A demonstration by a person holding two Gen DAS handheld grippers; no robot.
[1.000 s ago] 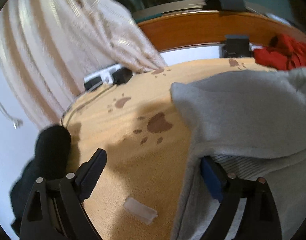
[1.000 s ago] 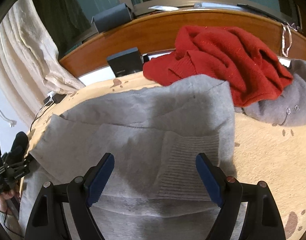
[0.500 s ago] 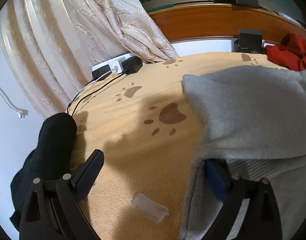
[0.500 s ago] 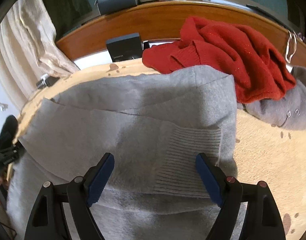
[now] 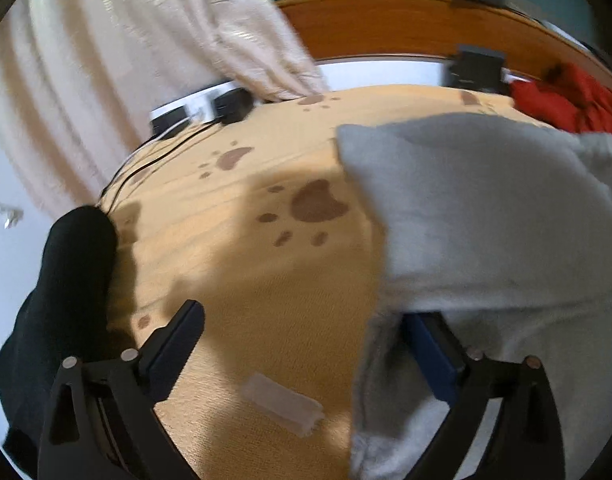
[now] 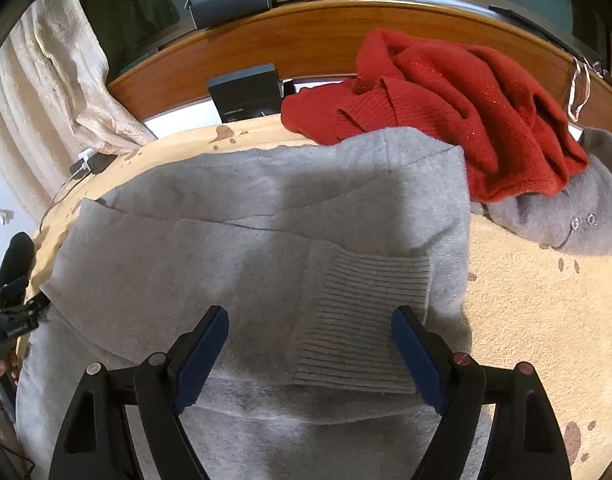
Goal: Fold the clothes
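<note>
Grey sweater [image 6: 266,216] spread on paw-print blanket [image 5: 246,264], red sweater [image 6: 465,120] at its 1 o'clock. Left gripper [image 5: 306,344] at sweater's 9 o'clock edge, jaws just widened, gripping nothing. Right gripper [image 6: 309,352] over ribbed cuff [image 6: 361,312], jaws apart.

Both hand-held units share one build. The left black plastic two-finger gripper [image 5: 302,344] has angular skeletal arms with triangular cut-outs, two round silver pivot screws per arm, and dark blue pads [image 5: 429,352] lining the inner finger faces. The right black plastic two-finger gripper [image 6: 309,354] matches it, with ribbed blue pads [image 6: 204,350]; its right arm carries reddish screws.
</note>
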